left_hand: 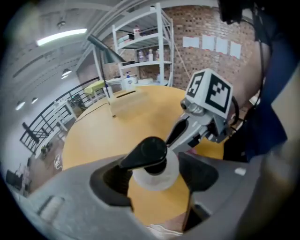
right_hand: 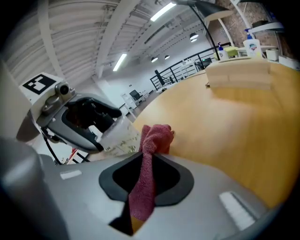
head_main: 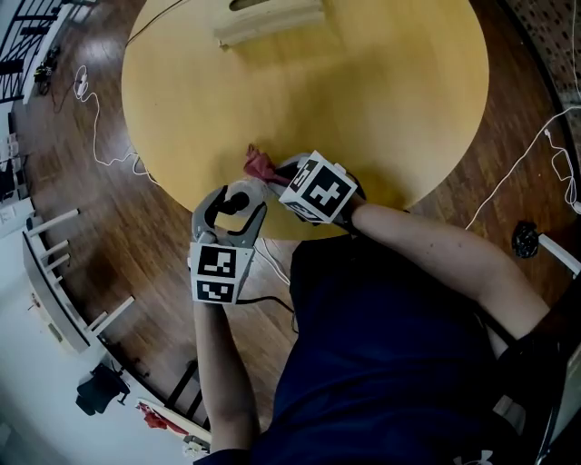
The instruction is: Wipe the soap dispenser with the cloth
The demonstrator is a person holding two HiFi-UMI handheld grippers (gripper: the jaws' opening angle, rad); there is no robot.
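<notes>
Jaws of the left gripper point(head_main: 234, 207) stand wide yet clamped, their black pads point(left_hand: 115, 180) pressed on either side of the soap dispenser point(left_hand: 157, 174), a translucent white plastic bottle with a black pump head point(left_hand: 146, 153). Its spout points to the lower left of the left gripper view, over one pad. In the head view the bottle is at the near edge of the round yellow wooden table point(head_main: 381, 100), just left of and below frame centre; whether it rests on that edge or hangs clear of it I cannot tell. The right gripper point(head_main: 277, 173) lies to the bottle's upper right in that view, its jaws nearly together and pinching a red terry cloth point(right_hand: 146, 161). A strip of the cloth runs down between the pads and a bunched end sticks out past the tips. That bunch is just beside the bottle's printed clear wall, seen at the left of the right gripper view; contact cannot be made out. A pale oblong wooden block point(head_main: 268, 23) lies near the table's far edge, at the top of the head view, well apart from both grippers. White cables point(head_main: 95, 136) trail over the dark wooden floor point(head_main: 109, 236) at upper left.
</notes>
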